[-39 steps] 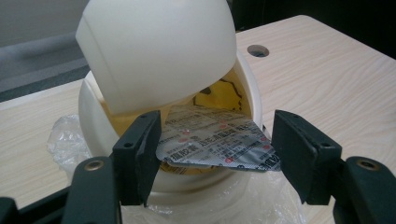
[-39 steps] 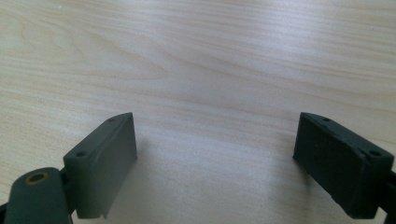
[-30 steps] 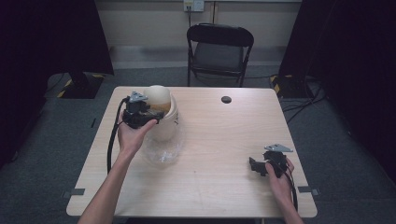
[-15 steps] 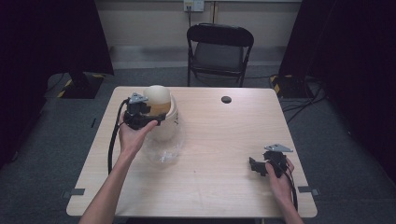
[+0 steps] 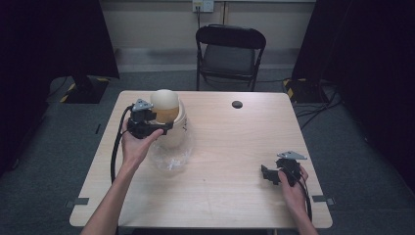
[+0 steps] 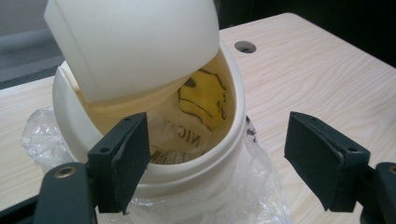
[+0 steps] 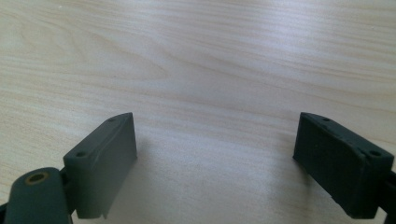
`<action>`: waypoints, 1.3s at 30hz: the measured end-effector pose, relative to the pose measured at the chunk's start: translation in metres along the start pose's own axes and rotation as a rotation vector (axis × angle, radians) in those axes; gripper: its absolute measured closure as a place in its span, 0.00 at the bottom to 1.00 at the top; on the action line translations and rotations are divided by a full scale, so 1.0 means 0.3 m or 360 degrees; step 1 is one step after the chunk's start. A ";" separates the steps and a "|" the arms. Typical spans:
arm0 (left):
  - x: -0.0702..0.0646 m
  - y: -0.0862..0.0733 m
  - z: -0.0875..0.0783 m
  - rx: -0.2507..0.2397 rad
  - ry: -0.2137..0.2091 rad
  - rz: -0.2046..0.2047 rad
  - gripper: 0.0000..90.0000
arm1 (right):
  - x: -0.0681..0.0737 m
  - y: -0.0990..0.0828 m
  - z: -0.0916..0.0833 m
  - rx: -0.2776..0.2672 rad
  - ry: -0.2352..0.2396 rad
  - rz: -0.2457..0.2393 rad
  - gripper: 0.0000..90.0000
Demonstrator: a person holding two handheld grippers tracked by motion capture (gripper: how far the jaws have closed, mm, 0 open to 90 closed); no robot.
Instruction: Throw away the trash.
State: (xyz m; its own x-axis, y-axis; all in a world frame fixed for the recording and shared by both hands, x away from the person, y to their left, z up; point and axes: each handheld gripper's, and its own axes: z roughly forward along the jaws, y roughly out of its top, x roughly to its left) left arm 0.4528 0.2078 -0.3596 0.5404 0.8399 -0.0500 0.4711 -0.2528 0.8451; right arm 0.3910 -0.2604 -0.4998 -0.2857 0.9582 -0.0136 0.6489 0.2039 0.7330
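Pale wooden desk [image 5: 220,196] carries a cream swing-lid bin [image 6: 154,154], far-left, plastic liner [image 6: 261,196] bunched beneath. Left gripper [image 6: 217,154] fingers have just been opening, spread around its rim without pinching; right gripper [image 7: 217,163] fingers spread, empty. Light, stiff, probably slippery: best gripped by the rim.

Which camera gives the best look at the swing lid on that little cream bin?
The left gripper view: the swing lid sits close up, tilted open over the bin, with a yellow printed wrapper visible inside. The high view shows the lid small, as a pale dome. The right gripper view looks at bare table.
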 end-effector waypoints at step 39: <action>0.017 -0.328 -0.201 0.0045 0.0038 -0.0056 0.18 | 0.000 0.000 0.000 0.0000 0.0000 0.0001 0.14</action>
State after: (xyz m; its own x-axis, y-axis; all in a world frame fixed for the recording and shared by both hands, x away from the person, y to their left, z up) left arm 0.3673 0.2659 -0.4109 0.5062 0.8598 -0.0665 0.5096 -0.2360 0.8274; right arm 0.3910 -0.2603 -0.4998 -0.2852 0.9584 -0.0133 0.6493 0.2034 0.7328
